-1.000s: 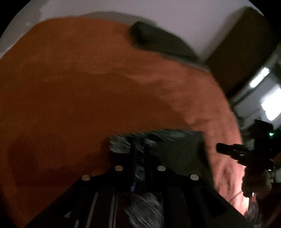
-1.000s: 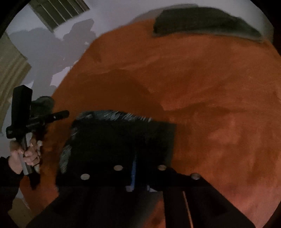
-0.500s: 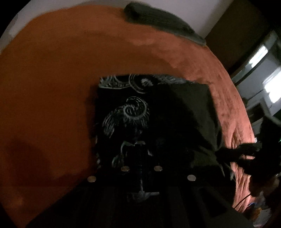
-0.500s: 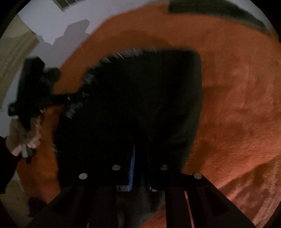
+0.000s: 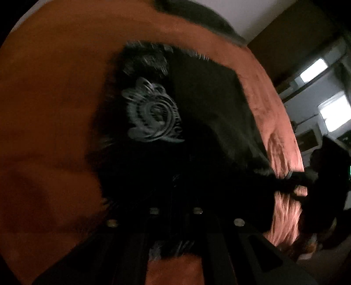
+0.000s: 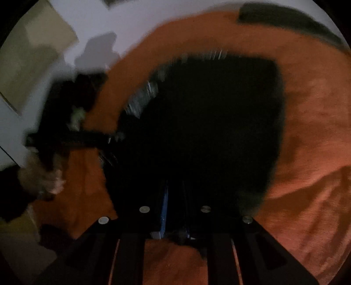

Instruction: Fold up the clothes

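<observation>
a: where's the black shirt (image 5: 208, 114)?
b: spread over the orange bed (image 5: 54, 109), its grey swirl print (image 5: 153, 116) facing up, both near corners lifted.
a: the left tongs (image 5: 175, 197)?
b: low and level, pinched on the shirt's near edge.
a: and the right tongs (image 6: 175, 193)?
b: same pose, clamped on the other corner; the hand (image 6: 54, 177) gripping the left handle shows blurred.

**Bed w/ orange cover**

Bed (image 5: 54, 92) fills most of both views, orange cover creased at lower right. Black printed garment (image 5: 197, 114) spread at frame centre. Dark folded item (image 6: 285, 17) lies at upper right, near wall.
</observation>
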The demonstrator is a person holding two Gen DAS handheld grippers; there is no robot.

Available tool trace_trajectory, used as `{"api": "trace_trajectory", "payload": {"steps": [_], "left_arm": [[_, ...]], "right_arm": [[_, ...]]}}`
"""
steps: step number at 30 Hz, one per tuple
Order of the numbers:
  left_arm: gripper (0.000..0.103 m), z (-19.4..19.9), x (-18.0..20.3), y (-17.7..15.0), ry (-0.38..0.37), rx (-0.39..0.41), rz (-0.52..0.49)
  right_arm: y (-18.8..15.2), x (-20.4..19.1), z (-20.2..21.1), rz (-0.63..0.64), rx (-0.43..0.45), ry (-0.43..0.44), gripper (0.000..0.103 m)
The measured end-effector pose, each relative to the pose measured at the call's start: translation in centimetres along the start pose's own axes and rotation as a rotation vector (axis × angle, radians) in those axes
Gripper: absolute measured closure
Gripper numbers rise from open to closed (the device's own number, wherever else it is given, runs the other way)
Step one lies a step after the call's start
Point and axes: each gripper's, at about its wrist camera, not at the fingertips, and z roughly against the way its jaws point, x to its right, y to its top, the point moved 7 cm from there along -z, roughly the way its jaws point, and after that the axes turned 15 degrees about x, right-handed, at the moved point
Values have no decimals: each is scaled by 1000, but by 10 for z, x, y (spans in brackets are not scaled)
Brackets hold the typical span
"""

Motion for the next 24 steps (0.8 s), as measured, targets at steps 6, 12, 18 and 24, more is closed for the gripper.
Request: {"api": "trace_trajectory", "payload": {"steps": [6,12,18,24], "left_arm": [[79,32,-16,-51,2,-80,32],[67,37,-54,-72,-53,-62,308],[67,35,-58,-62,-102,-20,352],[96,34,-60,-70,-44,-24,357]], "right_arm": [[-16,42,38,36,27,-105,51],[-44,10,28,439,-19,-171,50],[-83,-66,7,1203,60,-213,47],[-92,-96,-10,1340,112,-175,47]]}}
